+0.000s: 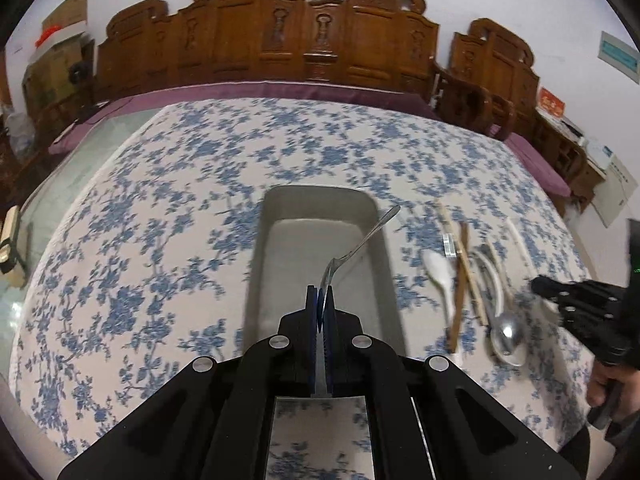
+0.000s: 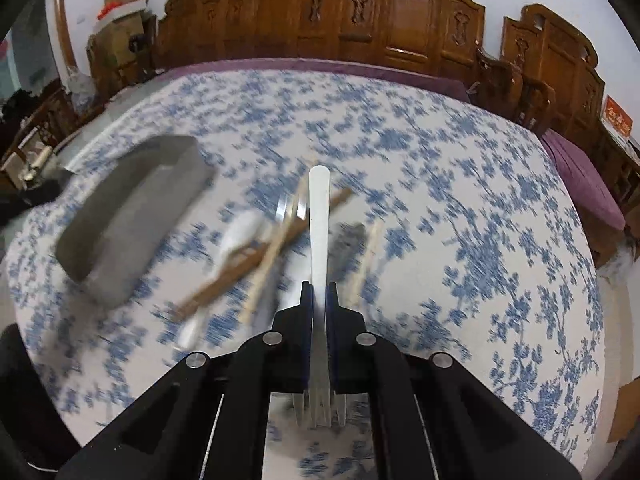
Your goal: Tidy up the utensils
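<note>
A metal spoon [image 1: 360, 244] is clamped by its bowl in the closed left gripper [image 1: 320, 304], held right over the grey tray [image 1: 256, 256], handle pointing up and away to the right. A fork [image 2: 319, 240] with a white handle is pinched in the closed right gripper [image 2: 319, 300], tines back toward the camera. The remaining pile, chopsticks [image 1: 460, 280], a white spoon [image 1: 438, 268] and another metal spoon [image 1: 508, 336], is left on the floral cloth [image 1: 160, 200] just right of the tray. Pretty blurry overall.
</note>
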Demonstrator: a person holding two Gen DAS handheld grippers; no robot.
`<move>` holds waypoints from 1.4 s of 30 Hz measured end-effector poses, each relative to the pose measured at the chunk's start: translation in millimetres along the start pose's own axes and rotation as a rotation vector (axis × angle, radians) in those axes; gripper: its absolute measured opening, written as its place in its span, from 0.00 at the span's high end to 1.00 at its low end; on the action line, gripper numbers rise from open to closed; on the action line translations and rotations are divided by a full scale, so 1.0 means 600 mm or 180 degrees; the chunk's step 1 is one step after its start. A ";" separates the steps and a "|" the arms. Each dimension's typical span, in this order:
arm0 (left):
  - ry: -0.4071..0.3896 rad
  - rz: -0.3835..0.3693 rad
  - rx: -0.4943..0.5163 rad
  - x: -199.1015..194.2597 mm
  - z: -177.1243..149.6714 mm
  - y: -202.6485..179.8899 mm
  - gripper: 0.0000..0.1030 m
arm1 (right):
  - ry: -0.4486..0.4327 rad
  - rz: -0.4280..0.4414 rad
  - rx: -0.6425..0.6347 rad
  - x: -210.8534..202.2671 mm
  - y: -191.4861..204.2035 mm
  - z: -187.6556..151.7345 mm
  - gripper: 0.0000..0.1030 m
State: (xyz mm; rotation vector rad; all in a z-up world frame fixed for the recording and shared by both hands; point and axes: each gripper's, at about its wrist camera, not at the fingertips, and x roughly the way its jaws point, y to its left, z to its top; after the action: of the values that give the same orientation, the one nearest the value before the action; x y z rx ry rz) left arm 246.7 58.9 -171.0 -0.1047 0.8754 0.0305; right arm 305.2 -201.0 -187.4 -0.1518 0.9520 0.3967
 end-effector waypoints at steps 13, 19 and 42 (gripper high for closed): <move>0.0179 0.0347 0.0054 0.066 0.006 0.016 0.98 | -0.0149 0.0419 -0.0070 -0.032 0.107 0.035 0.93; 0.0279 0.0360 0.0097 0.089 0.008 0.011 0.98 | -0.0140 0.0478 -0.0045 -0.029 0.121 0.044 0.93; 0.0038 0.0089 0.0176 0.001 0.020 0.076 0.97 | -0.0068 0.0768 -0.0030 0.030 0.243 0.100 0.93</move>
State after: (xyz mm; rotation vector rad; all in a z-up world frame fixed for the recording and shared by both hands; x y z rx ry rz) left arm 253.3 105.8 -167.6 -0.0410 0.8889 0.0318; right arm 302.8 -44.6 -160.8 -0.0408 0.9504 0.6238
